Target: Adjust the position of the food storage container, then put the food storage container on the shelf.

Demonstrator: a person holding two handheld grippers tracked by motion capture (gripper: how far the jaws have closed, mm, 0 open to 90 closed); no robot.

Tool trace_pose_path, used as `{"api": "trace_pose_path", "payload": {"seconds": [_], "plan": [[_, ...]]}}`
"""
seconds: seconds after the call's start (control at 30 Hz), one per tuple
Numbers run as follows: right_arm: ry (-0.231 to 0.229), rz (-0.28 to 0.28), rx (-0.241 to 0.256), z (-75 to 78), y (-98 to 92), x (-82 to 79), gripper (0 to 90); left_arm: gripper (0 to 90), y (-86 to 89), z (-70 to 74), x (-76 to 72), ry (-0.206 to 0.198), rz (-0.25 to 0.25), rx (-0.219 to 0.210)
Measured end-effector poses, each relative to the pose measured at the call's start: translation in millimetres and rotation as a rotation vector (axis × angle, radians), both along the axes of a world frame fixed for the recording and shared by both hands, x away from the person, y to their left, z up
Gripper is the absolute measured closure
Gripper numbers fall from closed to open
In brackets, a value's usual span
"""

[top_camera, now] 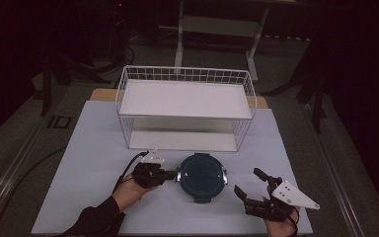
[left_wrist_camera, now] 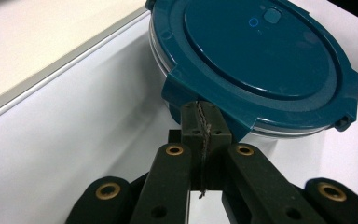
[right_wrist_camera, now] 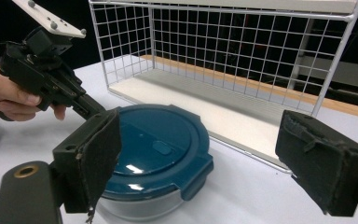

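Note:
A round clear container with a dark teal clip-on lid [top_camera: 201, 177] sits on the white table near the front, in front of the wire rack. My left gripper [top_camera: 172, 174] is at the container's left side. In the left gripper view its jaws are shut, pad against pad, and the left gripper's tips [left_wrist_camera: 200, 112] press against a clasp flap of the teal lid [left_wrist_camera: 261, 56]; I see nothing between the pads. My right gripper [top_camera: 249, 181] hovers to the right of the container, open and holding nothing. In the right gripper view the container [right_wrist_camera: 158, 149] lies between and beyond the right gripper's [right_wrist_camera: 209, 163] spread pads.
A white wire rack [top_camera: 185, 106] with an upper shelf and a low base board stands behind the container, its open front facing me. The white table mat [top_camera: 94, 163] has bare room to the left and right. A hand holds the left gripper [right_wrist_camera: 46, 74].

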State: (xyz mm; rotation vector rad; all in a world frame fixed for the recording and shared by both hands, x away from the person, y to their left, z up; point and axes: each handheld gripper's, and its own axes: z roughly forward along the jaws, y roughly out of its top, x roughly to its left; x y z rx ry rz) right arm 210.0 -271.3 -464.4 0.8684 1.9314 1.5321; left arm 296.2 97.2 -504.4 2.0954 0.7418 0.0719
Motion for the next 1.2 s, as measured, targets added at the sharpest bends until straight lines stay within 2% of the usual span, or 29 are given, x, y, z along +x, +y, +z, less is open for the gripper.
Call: {"api": "trace_pose_path", "payload": {"seconds": [0.17, 0.37, 0.67, 0.77, 0.8, 0.87, 0.9, 0.97, 1.0, 1.03, 1.07, 1.1, 1.17, 1.2], "plan": [[0.001, 0.001, -0.012, -0.7, 1.9, 0.0, 14.2, 89.7, -12.0, 0.3, 0.0, -0.006, -0.016, 0.007], [0.006, 0.004, -0.010, -1.3, 2.3, 0.4, 14.2, 89.7, -22.5, -1.4, -0.1, -0.018, -0.021, -0.006], [0.009, 0.006, -0.014, -1.4, 2.6, 0.6, 14.2, 89.6, -30.7, -1.4, 3.4, -0.013, -0.026, -0.010], [0.015, 0.004, -0.011, -1.3, 1.6, 0.9, 14.2, 88.7, -31.1, 1.0, 3.5, -0.023, -0.035, 0.008], [0.018, 0.001, -0.009, -1.3, 1.3, 1.0, 14.2, 84.5, -31.1, 1.0, 3.5, -0.023, -0.035, 0.008], [0.026, -0.001, -0.014, -1.2, 0.6, 1.3, 14.2, 68.5, -27.9, 3.1, 3.6, -0.017, -0.032, 0.004], [0.026, -0.001, -0.013, -1.0, 0.3, 1.3, 14.1, 63.1, -23.4, 7.4, 2.1, -0.020, -0.028, -0.021], [0.027, -0.004, -0.024, -0.2, 0.2, 1.4, 14.0, 43.1, -19.7, 12.9, -0.4, -0.027, -0.012, -0.071], [0.027, -0.004, -0.023, 0.3, 0.1, 1.6, 13.7, 35.3, -19.7, 12.9, -0.4, -0.027, -0.012, -0.071], [0.030, -0.002, -0.018, 0.6, 0.1, 2.0, 13.6, 29.1, -17.5, 18.9, -3.7, -0.037, -0.015, -0.111], [0.030, -0.002, -0.018, 0.6, 0.1, 2.0, 13.6, 20.0, -17.5, 18.9, -3.7, -0.037, -0.015, -0.111], [0.041, 0.011, -0.005, 2.0, 0.5, 2.8, 13.7, 13.4, -18.7, 24.7, -6.7, -0.042, -0.021, -0.138], [0.041, 0.017, -0.001, 3.2, 1.0, 3.1, 13.7, 5.1, -19.7, 27.6, -7.7, -0.039, -0.030, -0.141], [0.023, 0.016, -0.001, 6.9, 1.9, 2.7, 14.0, 0.5, -21.6, 30.5, -8.4, -0.037, -0.037, -0.134]]}}
